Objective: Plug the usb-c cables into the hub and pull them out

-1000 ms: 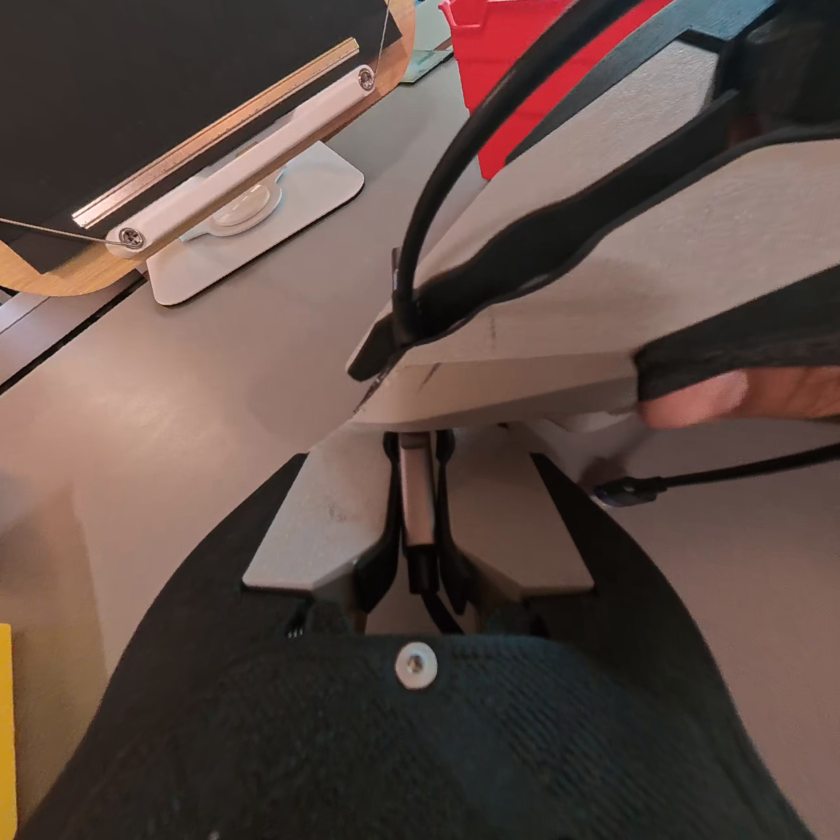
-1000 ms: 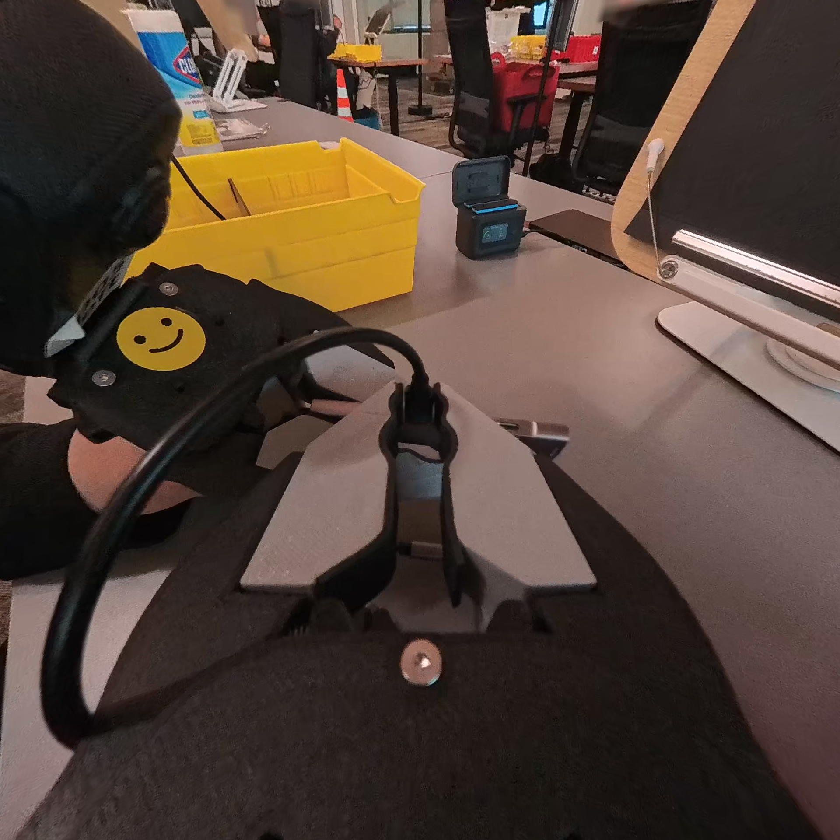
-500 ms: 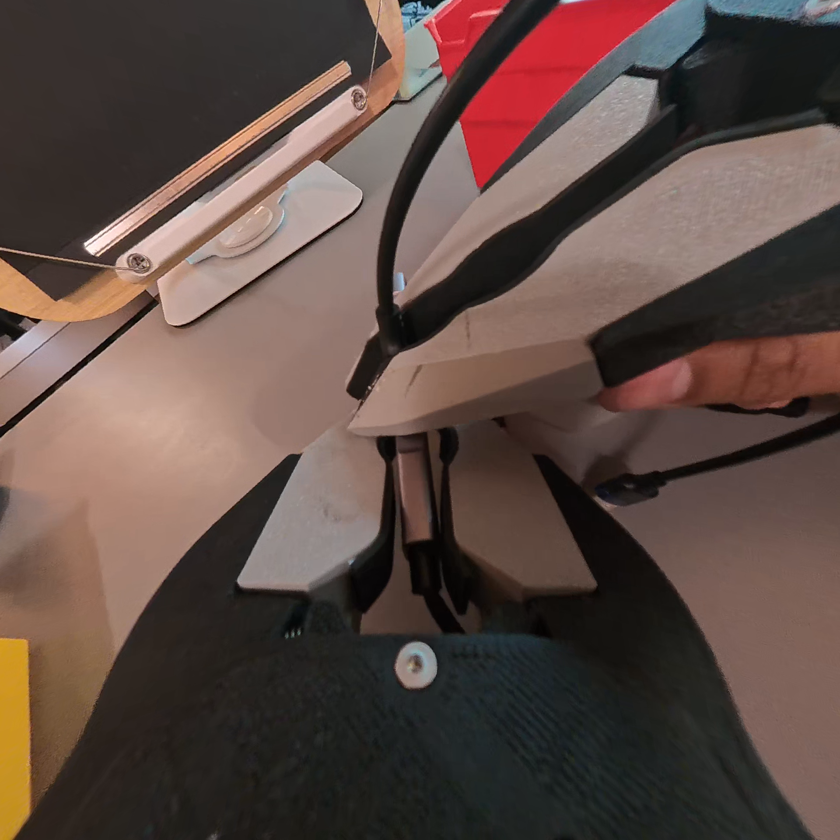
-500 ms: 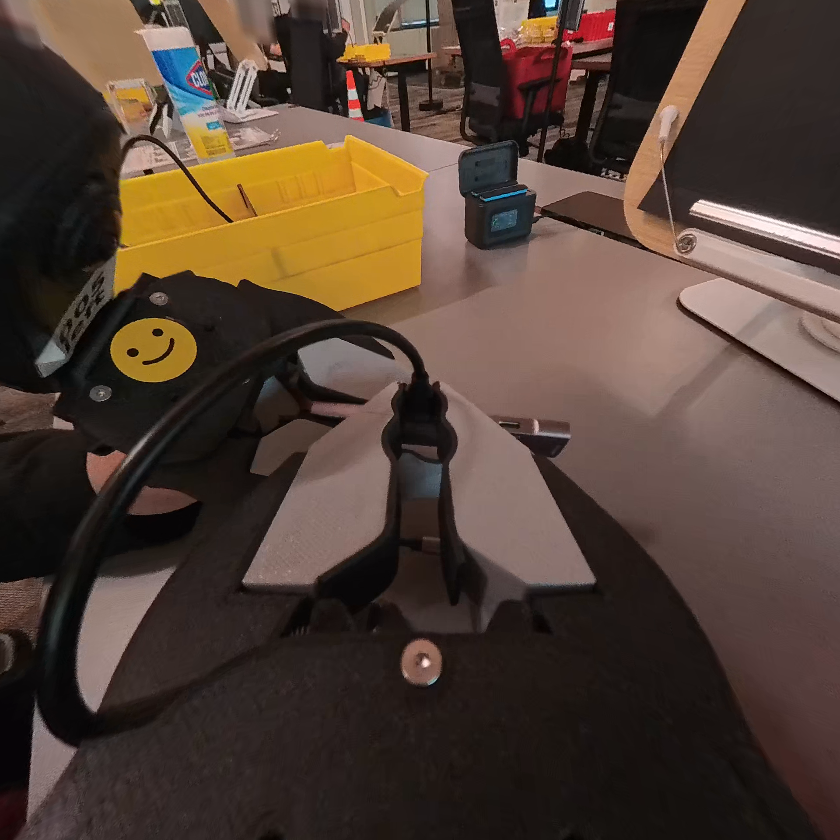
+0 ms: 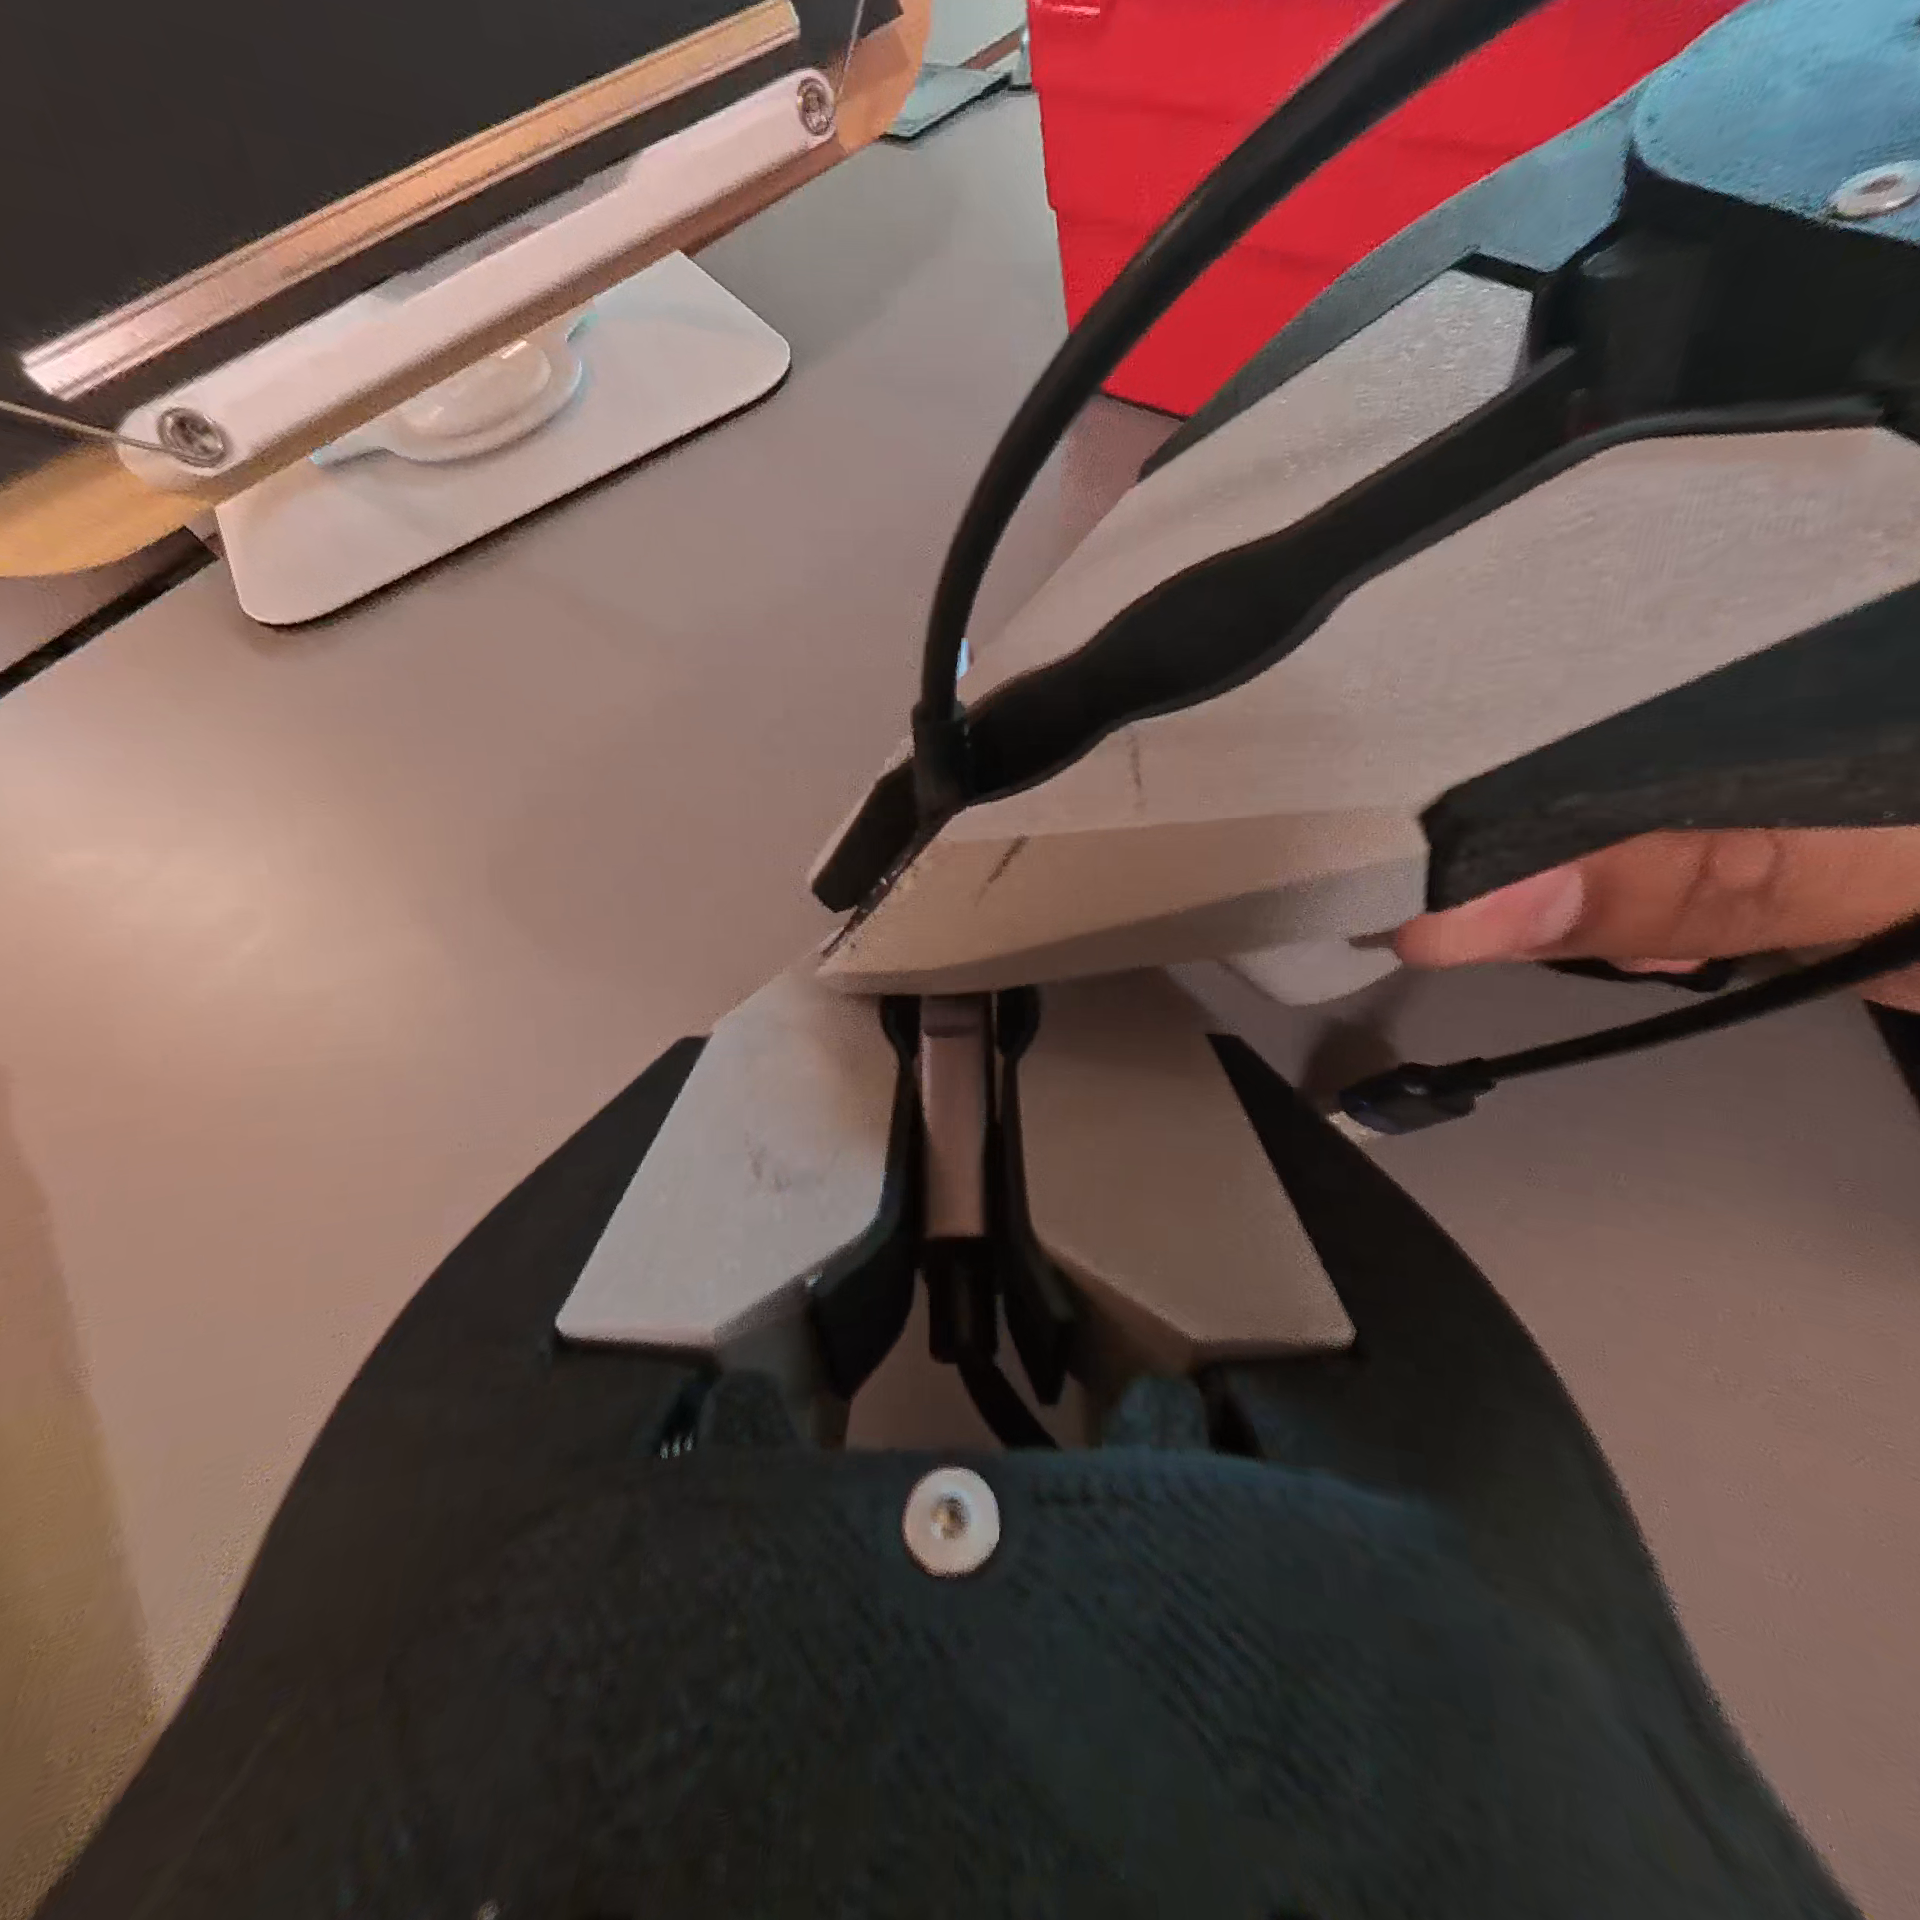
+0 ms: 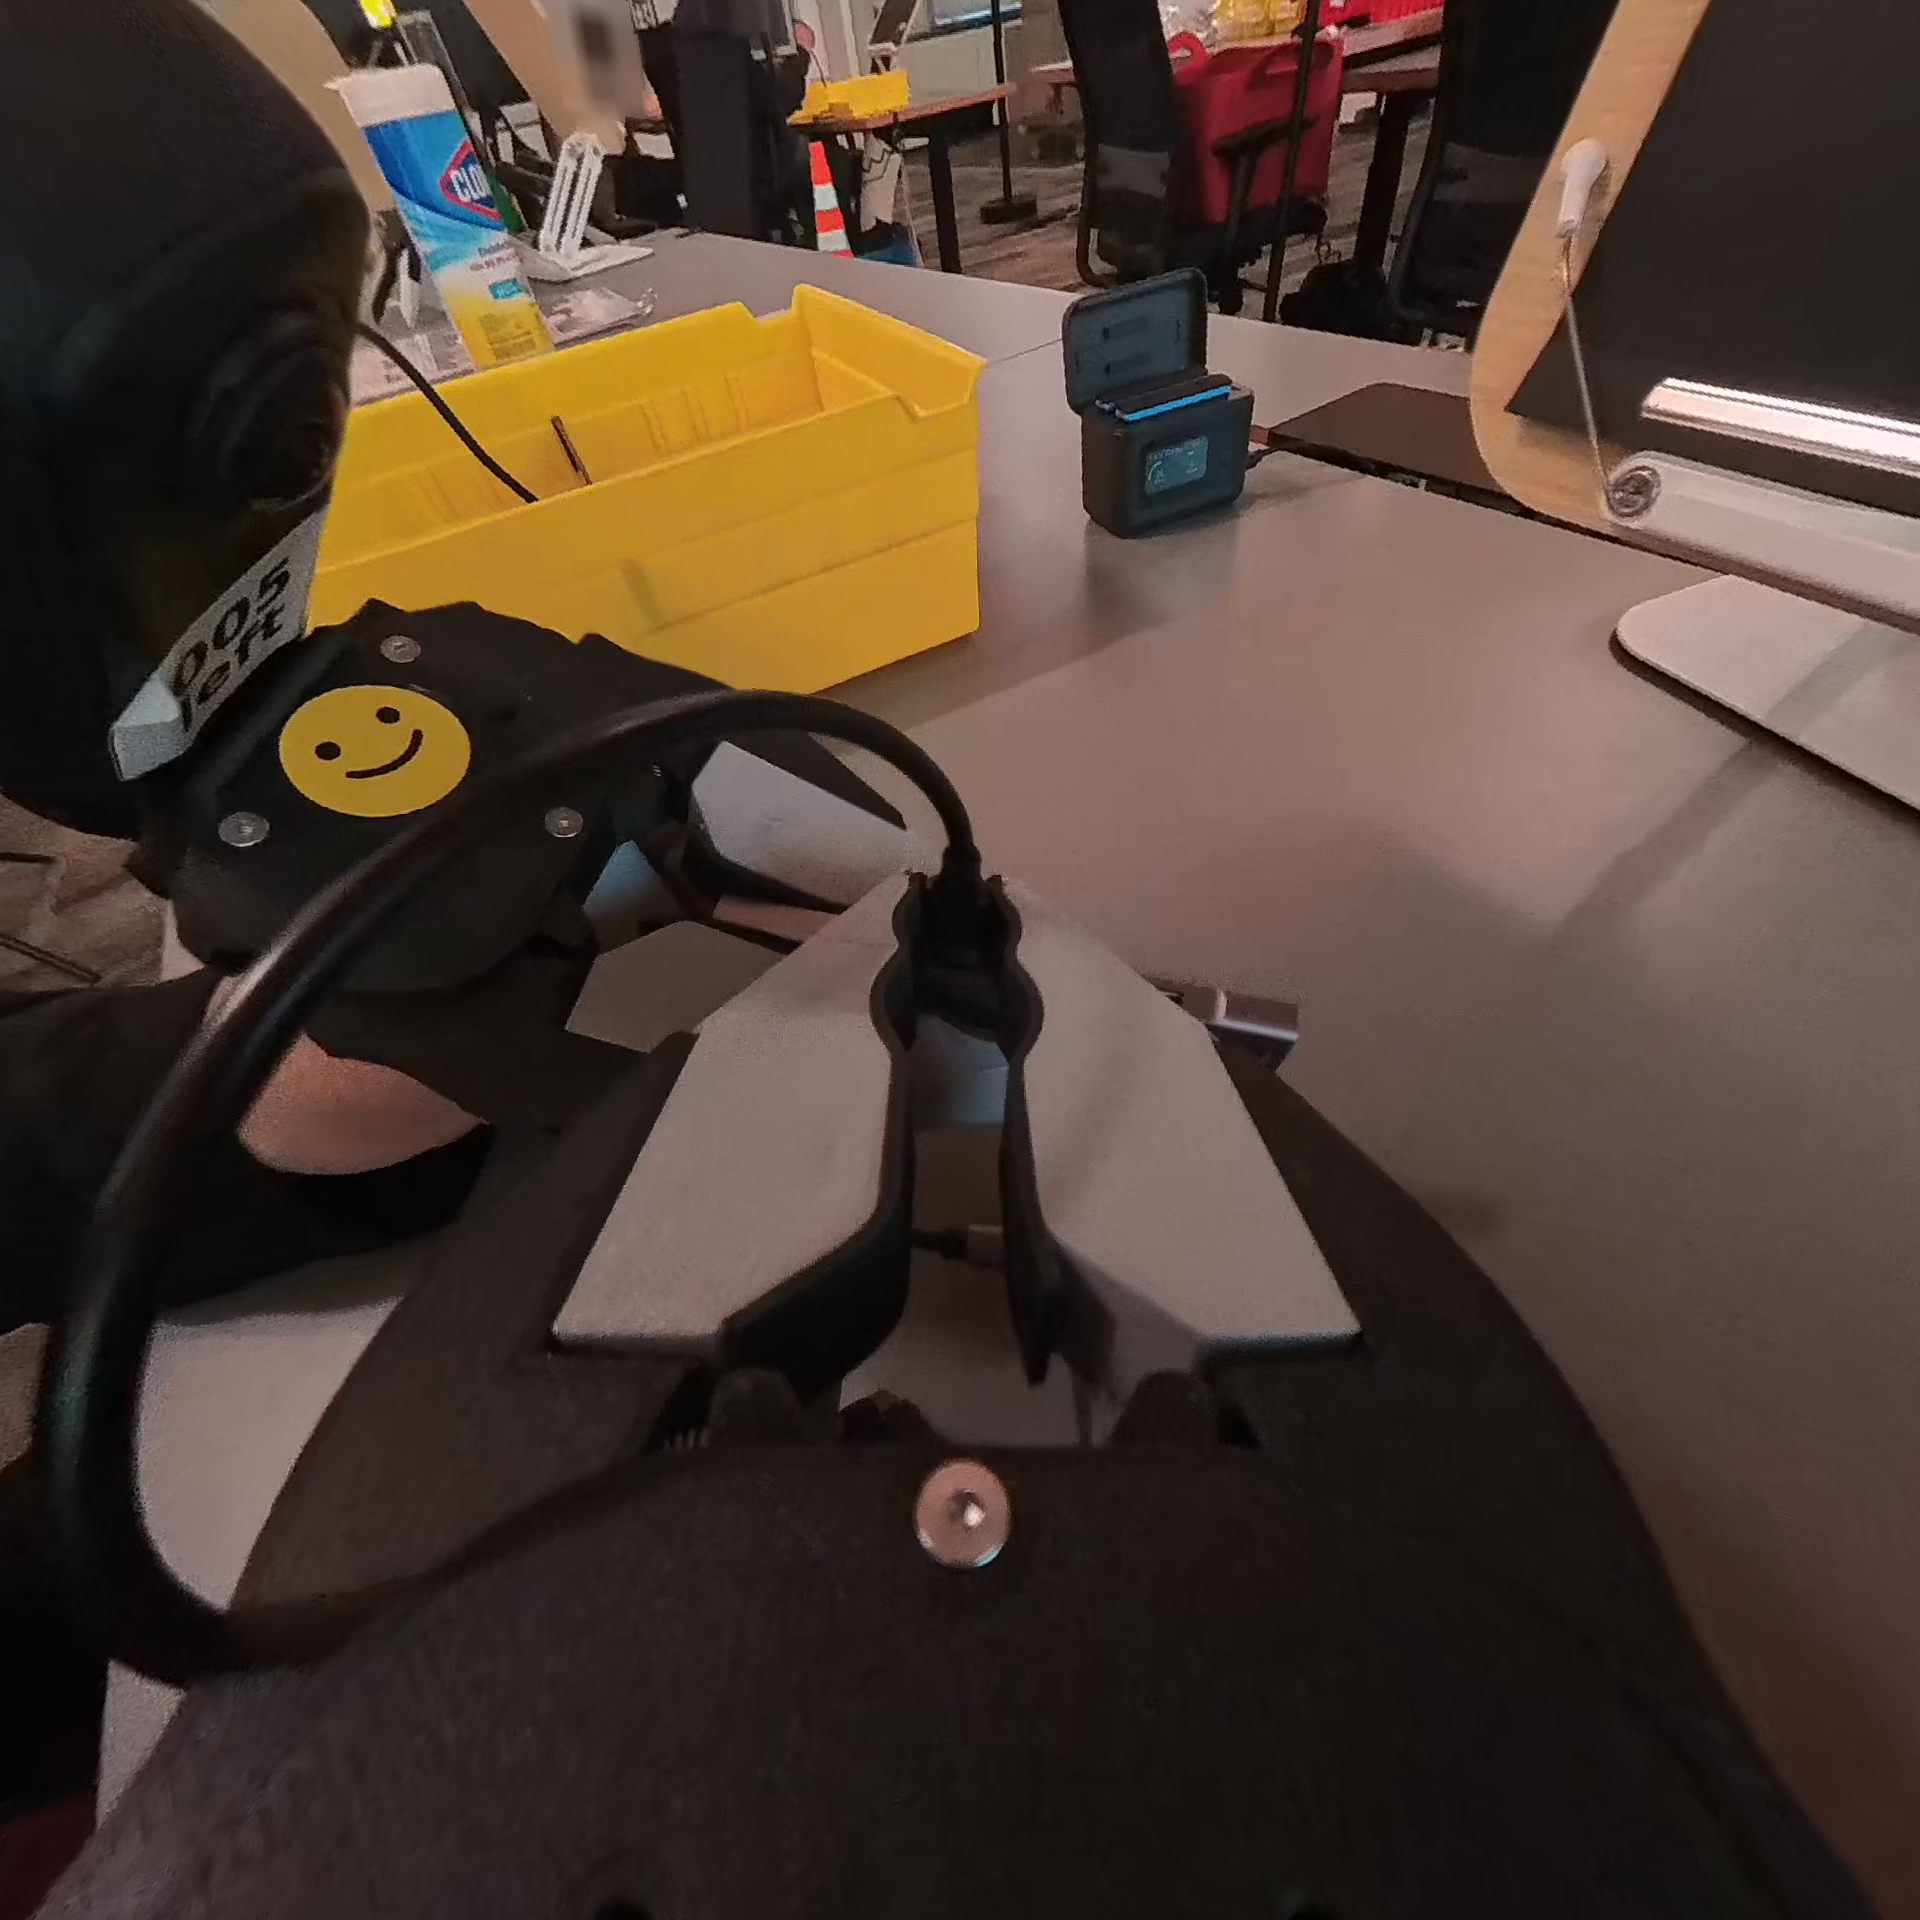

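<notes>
- Smooth grey-brown tabletop (image 6: pixel 1351 831); a loose black cable end (image 5: pixel 1403 1093) lies on it, right of the left gripper.
- Farther back: yellow plastic bin (image 6: pixel 727 520), small dark charging case with open lid (image 6: pixel 1158 447), silver monitor stand (image 5: pixel 499 416), red bin (image 5: pixel 1195 156). Chairs and desks beyond.
- Left gripper (image 5: pixel 961 1049): low over the table, jaws narrow, clamped on the slim grey metal hub (image 5: pixel 954 1132).
- Right gripper (image 6: pixel 956 914): crosses above the hub's far end, jaws pinched on the black usb-c cable plug (image 6: pixel 961 904); cable loops back left.
</notes>
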`<control>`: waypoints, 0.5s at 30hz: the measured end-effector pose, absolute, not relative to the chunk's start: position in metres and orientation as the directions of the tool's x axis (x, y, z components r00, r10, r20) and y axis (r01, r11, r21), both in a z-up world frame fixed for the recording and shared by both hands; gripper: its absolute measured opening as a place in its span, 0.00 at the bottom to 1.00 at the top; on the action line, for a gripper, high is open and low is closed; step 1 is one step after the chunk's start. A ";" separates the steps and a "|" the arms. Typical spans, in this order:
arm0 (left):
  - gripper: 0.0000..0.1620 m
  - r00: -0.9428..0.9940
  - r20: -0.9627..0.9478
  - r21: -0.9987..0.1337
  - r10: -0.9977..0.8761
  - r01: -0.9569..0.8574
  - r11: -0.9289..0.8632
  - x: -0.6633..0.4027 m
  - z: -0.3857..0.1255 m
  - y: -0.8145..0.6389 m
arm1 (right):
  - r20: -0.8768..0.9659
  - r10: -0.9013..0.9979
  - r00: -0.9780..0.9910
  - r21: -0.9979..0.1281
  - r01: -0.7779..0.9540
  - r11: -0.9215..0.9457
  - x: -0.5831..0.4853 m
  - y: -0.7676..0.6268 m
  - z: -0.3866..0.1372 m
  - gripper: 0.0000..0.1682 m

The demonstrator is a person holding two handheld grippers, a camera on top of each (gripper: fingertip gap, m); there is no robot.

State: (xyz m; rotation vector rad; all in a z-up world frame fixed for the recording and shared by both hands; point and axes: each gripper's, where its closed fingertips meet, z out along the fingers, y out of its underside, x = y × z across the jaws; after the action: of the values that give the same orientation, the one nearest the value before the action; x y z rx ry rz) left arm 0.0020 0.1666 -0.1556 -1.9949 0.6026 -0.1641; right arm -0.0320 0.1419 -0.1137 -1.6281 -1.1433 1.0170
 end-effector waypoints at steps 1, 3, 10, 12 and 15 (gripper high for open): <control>0.04 0.867 -0.140 -0.861 -0.478 -0.345 -0.373 0.001 -0.156 0.167 | -0.129 0.961 0.243 -0.950 0.248 -0.191 -0.032 0.142 -0.114 0.05; 0.04 0.865 -0.142 -0.855 -0.481 -0.352 -0.380 0.001 -0.158 0.167 | -0.135 0.961 0.243 -0.946 0.257 -0.198 -0.032 0.142 -0.115 0.05; 0.04 0.863 -0.121 -0.852 -0.490 -0.344 -0.395 0.002 -0.160 0.167 | -0.146 0.957 0.251 -0.947 0.244 -0.209 -0.032 0.144 -0.115 0.04; 0.04 0.863 -0.116 -0.859 -0.492 -0.336 -0.386 0.003 -0.158 0.167 | -0.133 0.956 0.260 -0.954 0.229 -0.195 -0.032 0.144 -0.111 0.04; 0.04 0.860 -0.081 -0.875 -0.503 -0.303 -0.378 0.005 -0.154 0.167 | -0.101 0.957 0.273 -0.964 0.213 -0.162 -0.032 0.143 -0.105 0.04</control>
State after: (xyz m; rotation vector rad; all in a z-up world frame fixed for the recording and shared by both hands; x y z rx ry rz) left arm 0.0051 0.1667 -0.1538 -1.9921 0.5912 -0.2411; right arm -0.0316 0.1433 -0.1054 -1.5931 -1.1074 0.9840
